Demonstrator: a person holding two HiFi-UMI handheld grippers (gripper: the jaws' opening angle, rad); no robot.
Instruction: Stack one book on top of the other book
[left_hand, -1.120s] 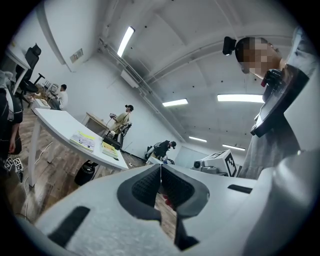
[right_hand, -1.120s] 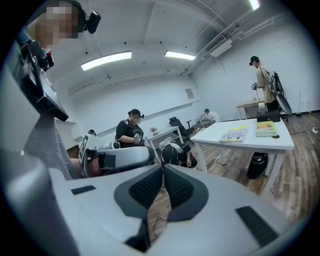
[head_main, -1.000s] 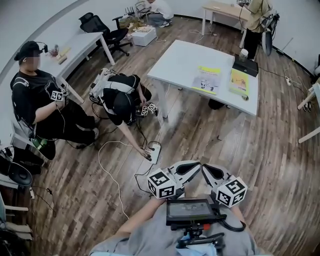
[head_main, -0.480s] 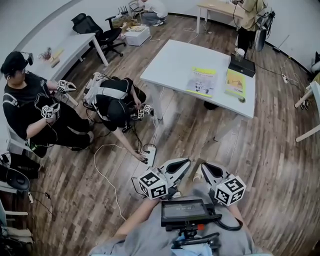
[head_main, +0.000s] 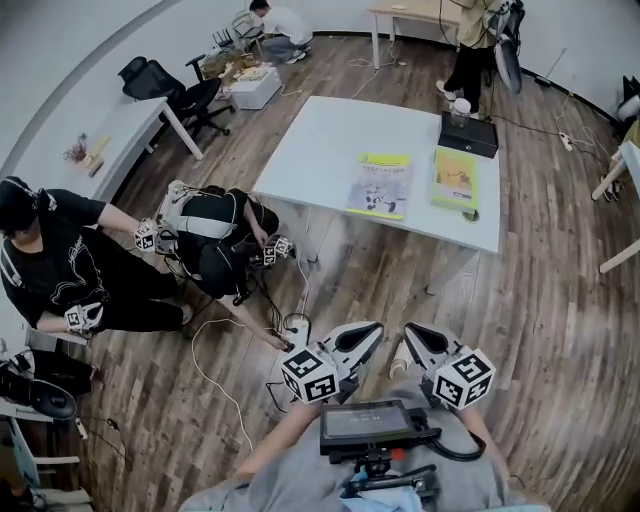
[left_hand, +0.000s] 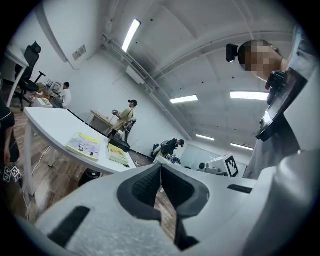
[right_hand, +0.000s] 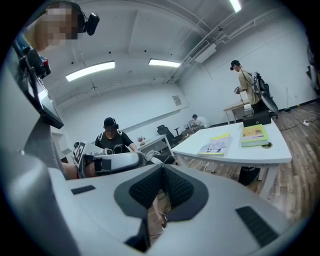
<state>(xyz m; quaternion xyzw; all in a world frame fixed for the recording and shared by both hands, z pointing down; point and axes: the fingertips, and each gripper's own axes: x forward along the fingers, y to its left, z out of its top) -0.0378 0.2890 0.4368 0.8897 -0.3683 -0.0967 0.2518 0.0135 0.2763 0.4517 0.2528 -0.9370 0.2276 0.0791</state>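
- Well short of the table (head_main: 320, 150), the left gripper (head_main: 376, 330) and right gripper (head_main: 409, 333) were both closed, holding nothing.
- On the table lay the thin book (head_main: 381, 185), with the green book (head_main: 455, 178) just beside it, seemingly apart.

Wood floor (head_main: 420, 280) at 12 o'clock open up to white table (head_main: 320, 140). Crouching person (head_main: 215, 235) blocks 10 o'clock. Tabletop's 1 o'clock side taken: thin book (head_main: 380, 185), yellow book (head_main: 456, 178), black box (head_main: 468, 135).

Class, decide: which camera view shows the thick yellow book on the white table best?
The head view. It looks down on the thick yellow book and shows its whole cover, apart from the thin booklet. The left gripper view and the right gripper view catch it small, from a low slant.
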